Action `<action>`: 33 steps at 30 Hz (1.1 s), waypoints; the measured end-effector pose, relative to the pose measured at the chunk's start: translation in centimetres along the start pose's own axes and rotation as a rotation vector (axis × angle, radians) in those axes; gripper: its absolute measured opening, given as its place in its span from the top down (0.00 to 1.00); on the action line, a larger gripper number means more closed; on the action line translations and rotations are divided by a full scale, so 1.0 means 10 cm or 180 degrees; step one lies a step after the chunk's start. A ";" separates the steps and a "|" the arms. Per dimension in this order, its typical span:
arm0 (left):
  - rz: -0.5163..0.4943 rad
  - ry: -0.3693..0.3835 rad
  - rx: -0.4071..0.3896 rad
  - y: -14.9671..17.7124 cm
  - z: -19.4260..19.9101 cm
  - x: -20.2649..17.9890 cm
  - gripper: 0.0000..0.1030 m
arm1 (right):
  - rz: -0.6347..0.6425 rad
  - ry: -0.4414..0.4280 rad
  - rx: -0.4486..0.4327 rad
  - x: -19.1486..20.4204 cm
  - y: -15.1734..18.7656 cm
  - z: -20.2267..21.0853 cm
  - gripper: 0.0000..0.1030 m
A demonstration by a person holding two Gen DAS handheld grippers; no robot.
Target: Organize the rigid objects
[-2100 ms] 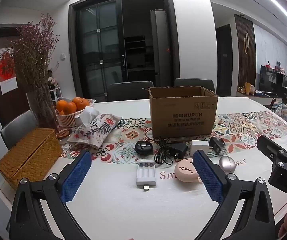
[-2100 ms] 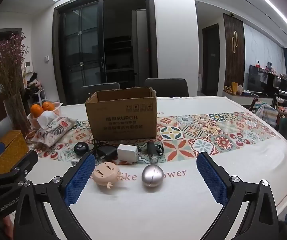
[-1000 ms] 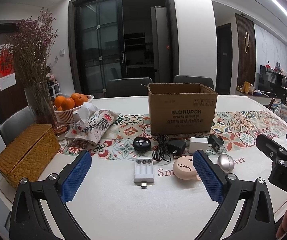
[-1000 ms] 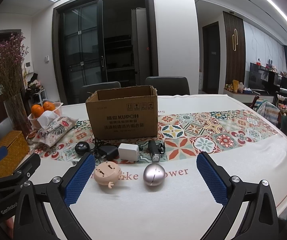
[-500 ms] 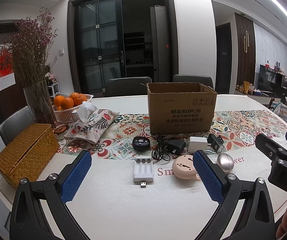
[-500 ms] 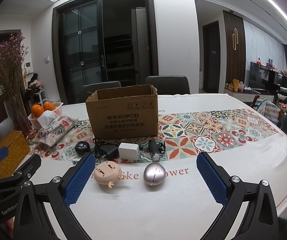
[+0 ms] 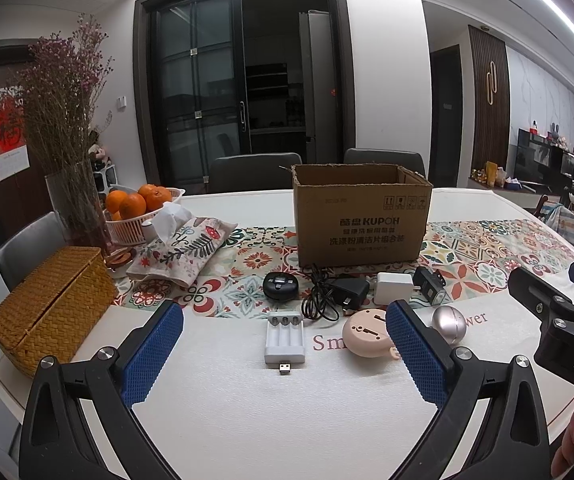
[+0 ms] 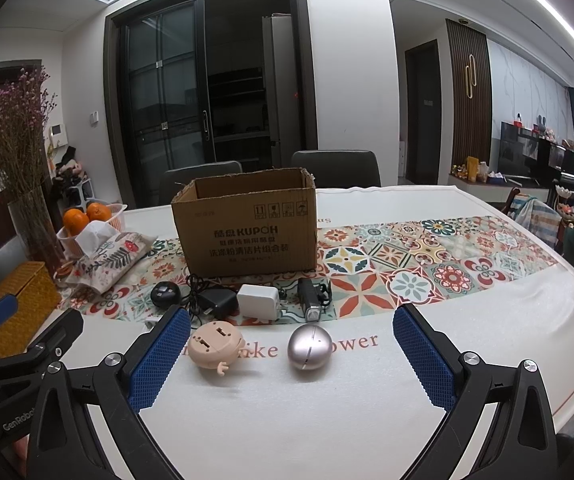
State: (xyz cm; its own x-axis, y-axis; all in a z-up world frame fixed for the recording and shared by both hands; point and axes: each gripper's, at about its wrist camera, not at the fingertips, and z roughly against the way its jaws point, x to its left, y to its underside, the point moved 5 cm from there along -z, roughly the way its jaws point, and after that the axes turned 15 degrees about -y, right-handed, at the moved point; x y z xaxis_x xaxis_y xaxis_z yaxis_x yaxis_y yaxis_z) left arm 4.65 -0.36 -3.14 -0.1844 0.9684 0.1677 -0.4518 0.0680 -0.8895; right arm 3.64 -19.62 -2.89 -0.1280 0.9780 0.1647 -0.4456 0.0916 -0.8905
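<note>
Both the left tongs [image 7: 283, 354] and the right tongs [image 8: 291, 354] are held wide open and empty. The smooth silver egg-shaped object [image 8: 309, 347] at centre frame could be squeezed out and rolled away, while the black adapter's tangled cord [image 7: 321, 298] could be dragged against the white rectangular battery charger [image 7: 285, 340].

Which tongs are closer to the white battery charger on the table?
Left. The left tongs frame the white battery charger directly ahead; the right tongs sit farther right, facing the silver egg.
</note>
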 end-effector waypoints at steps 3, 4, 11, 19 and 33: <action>0.0001 0.0004 0.0005 0.00 0.00 0.00 0.00 | -0.0002 -0.0002 0.0002 0.00 0.00 0.00 0.00; 0.0000 0.0006 0.0006 0.00 0.00 0.00 0.00 | -0.0002 -0.0002 0.0003 0.00 0.00 0.00 0.00; -0.0002 0.0013 0.0009 0.00 0.00 0.00 0.00 | -0.0007 -0.0005 0.0006 0.00 0.00 -0.01 0.00; -0.0016 0.0029 0.0029 0.01 -0.02 -0.01 0.00 | -0.0012 -0.0004 0.0009 -0.02 -0.01 -0.01 0.00; -0.0088 0.0092 0.0123 0.04 -0.10 -0.08 0.00 | -0.0081 -0.0017 0.0054 -0.02 0.10 -0.06 0.00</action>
State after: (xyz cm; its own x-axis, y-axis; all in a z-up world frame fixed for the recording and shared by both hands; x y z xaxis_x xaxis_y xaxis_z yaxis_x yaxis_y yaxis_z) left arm 5.51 -0.84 -4.06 -0.1465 0.9729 0.1791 -0.4898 0.0860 -0.8676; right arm 3.78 -19.56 -4.10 -0.1210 0.9744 0.1894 -0.4637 0.1132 -0.8787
